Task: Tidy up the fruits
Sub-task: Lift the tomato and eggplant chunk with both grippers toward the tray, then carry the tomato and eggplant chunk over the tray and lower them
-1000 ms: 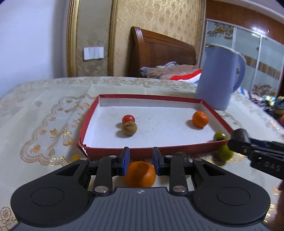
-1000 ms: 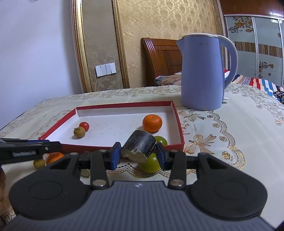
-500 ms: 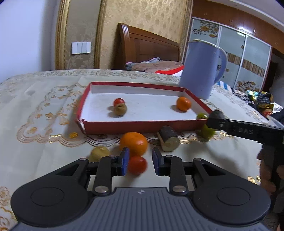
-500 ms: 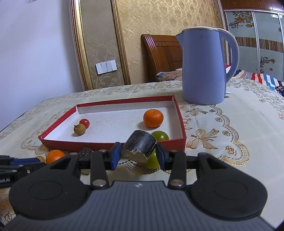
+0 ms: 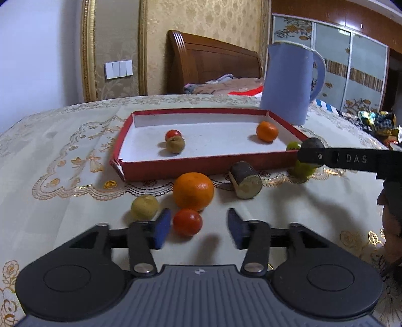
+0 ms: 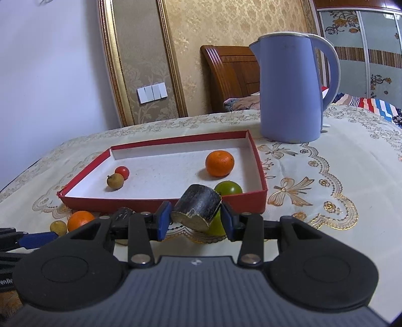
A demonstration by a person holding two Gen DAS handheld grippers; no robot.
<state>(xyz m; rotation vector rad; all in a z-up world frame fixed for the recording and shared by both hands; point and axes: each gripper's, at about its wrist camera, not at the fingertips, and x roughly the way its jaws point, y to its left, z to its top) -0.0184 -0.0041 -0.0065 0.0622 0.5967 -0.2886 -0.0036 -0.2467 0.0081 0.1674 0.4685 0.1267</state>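
Green fruit [image 6: 216,225] half-hidden behind dark cylinder [image 6: 197,206]

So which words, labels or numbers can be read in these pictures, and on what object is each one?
"DAS": on the side of the right gripper, left wrist view.
"enho": cut off at the frame edge, on the left gripper, right wrist view.
Small logo on each gripper body: unreadable.

A pale lilac painted wall [image 6: 50,63] fills the upper left of the frame, edged by a gilt moulded frame [image 6: 110,63] around gold damask wallpaper [image 6: 201,22]. A white four-gang light switch [image 6: 152,92] sits on it. A carved brown wooden headboard [image 6: 231,73] stands centre, with a patterned sliding-door wardrobe [image 6: 371,45] at upper right.
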